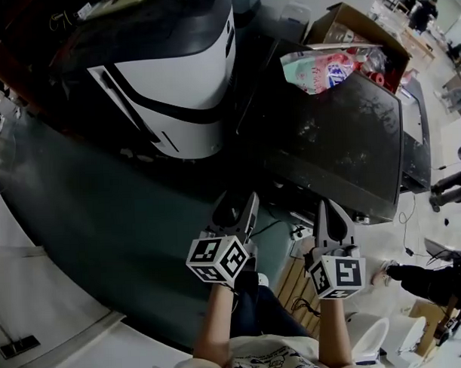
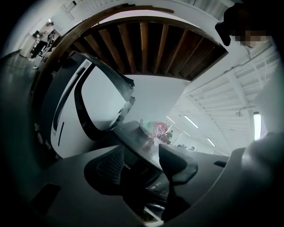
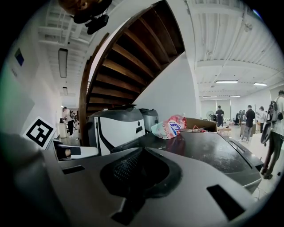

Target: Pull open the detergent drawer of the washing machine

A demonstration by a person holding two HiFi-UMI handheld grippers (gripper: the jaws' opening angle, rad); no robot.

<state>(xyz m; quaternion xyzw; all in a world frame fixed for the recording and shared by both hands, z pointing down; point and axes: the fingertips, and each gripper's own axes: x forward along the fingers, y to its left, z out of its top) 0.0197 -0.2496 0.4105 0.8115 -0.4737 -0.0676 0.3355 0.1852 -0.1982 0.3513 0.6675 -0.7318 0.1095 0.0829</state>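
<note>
Two grippers, lower centre: left gripper (image 1: 239,208) jaws apart, nothing held; right gripper (image 1: 327,208) jaws together, nothing held. One dark washing machine (image 1: 342,138), centre right; detergent drawer not discernible. One cardboard box (image 1: 353,28) and one bag (image 1: 317,69), upper right.

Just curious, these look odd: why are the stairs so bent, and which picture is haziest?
Left and right gripper views: wide-angle lenses bow the staircase and blacken the corners. Left gripper view: haziest, washed out at right. Head view: dim, washing machine top nearly black.
</note>
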